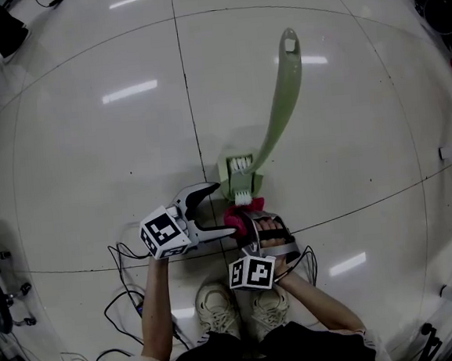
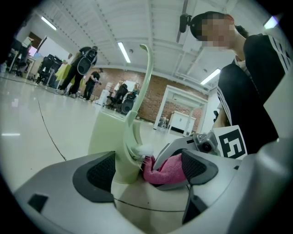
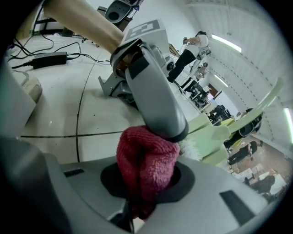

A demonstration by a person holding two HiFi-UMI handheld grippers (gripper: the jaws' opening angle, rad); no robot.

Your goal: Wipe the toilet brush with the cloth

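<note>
"What's nearest?"

"Low centre: the right gripper pinches the pink cloth in its fingers. The left gripper is beside it, fingers spread and empty."

"And the toilet brush?"

"Just above, in its green holder, handle arcing upper right. Best to press the cloth firmly onto the bristles."

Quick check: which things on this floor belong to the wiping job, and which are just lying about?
Job:
toilet brush
holder
cloth, clamped in the right hand-held gripper
left hand-held gripper, open

Lying about:
cables
power adapter
</note>
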